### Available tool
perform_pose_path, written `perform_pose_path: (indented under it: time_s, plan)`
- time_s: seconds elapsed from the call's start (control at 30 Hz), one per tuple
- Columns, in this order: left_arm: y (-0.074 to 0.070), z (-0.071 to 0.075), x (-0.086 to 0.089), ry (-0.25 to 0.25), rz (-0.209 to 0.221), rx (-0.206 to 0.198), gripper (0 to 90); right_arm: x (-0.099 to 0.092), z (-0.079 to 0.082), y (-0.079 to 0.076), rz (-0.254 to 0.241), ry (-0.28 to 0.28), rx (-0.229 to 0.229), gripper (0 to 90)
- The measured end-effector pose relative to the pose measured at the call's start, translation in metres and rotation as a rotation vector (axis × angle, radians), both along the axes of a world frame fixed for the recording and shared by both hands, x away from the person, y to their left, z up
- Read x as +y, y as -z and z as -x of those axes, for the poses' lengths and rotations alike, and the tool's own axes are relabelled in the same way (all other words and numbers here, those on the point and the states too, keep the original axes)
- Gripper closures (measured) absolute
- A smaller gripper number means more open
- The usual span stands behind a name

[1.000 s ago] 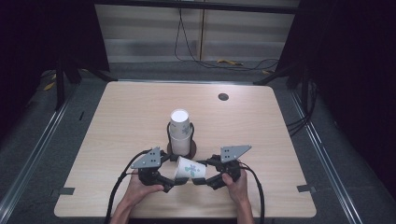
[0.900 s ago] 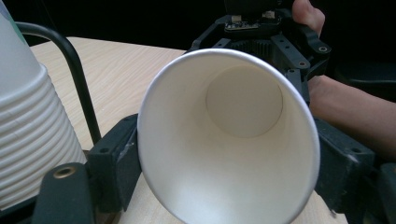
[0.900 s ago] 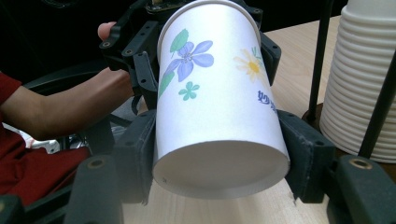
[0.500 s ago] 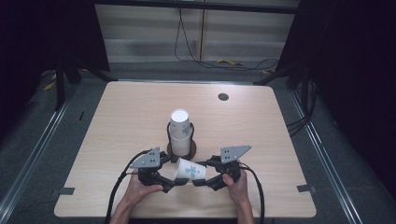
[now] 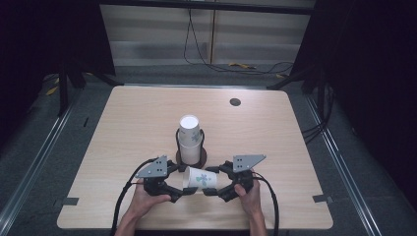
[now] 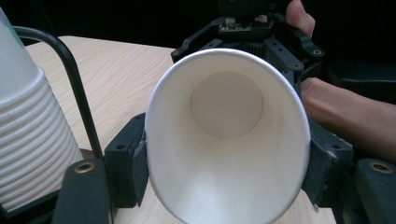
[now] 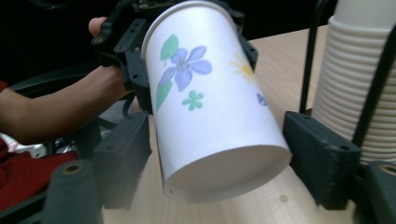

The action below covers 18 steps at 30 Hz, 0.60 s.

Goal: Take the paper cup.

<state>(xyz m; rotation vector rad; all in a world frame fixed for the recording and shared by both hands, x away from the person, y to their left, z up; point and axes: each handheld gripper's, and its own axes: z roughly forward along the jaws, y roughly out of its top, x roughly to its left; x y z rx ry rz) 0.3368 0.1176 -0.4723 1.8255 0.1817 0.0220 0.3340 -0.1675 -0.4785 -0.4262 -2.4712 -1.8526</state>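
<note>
Closing since the earlier frames, the left gripper [image 5: 178,192] pinched the floral paper cup's [image 5: 200,179] rim while the right gripper [image 5: 210,189] loosened around its base, so the handover before the cup stack [image 5: 190,139] looked nearly done, placement remaining.

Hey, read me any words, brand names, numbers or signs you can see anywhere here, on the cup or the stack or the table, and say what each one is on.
None can be read.
paper cup: printed flowers and leaves, no lettering.
stack of cups: plain ribbed rims, no print visible.
table: bare wood grain, no label.
</note>
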Motion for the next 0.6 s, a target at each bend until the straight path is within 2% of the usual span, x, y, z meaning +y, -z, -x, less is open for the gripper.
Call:
perform_pose_path:
  time_s: [0.17,0.3,0.33,0.37,0.4,0.43,0.47,0.5,0.53,0.6]
  plan:
    - [0.0,0.0,0.0,-0.016,-0.023,0.004,29.4,-0.001,0.001,-0.001,-0.002,0.064,-0.009,13.1]
    - [0.0,-0.001,0.001,-0.021,-0.025,0.009,29.5,-0.003,0.002,-0.001,-0.009,0.08,-0.013,13.2]
    - [0.0,-0.001,0.003,-0.034,-0.051,0.006,29.5,-0.006,0.003,-0.002,-0.023,0.099,-0.023,12.9]
    - [0.0,-0.001,0.003,-0.034,-0.051,0.006,29.4,-0.006,0.003,-0.002,-0.023,0.099,-0.023,12.9]
    - [-0.001,-0.002,0.007,-0.046,-0.053,0.013,29.3,-0.008,0.004,-0.003,-0.031,0.139,-0.037,12.8]
    - [-0.001,-0.002,0.007,-0.046,-0.053,0.013,29.3,-0.008,0.004,-0.003,-0.031,0.139,-0.037,12.8]
    - [-0.003,-0.002,0.011,-0.055,-0.052,0.015,29.3,-0.009,0.004,-0.003,-0.043,0.193,-0.033,12.8]
    - [-0.003,-0.002,0.011,-0.055,-0.052,0.015,29.4,-0.009,0.004,-0.003,-0.043,0.193,-0.033,12.8]
    - [-0.004,-0.002,0.015,-0.069,-0.052,0.009,29.3,-0.01,0.006,-0.003,-0.035,0.241,-0.043,12.8]
    - [-0.004,-0.002,0.019,-0.078,-0.048,0.009,29.3,-0.011,0.008,-0.003,-0.025,0.28,-0.054,12.8]
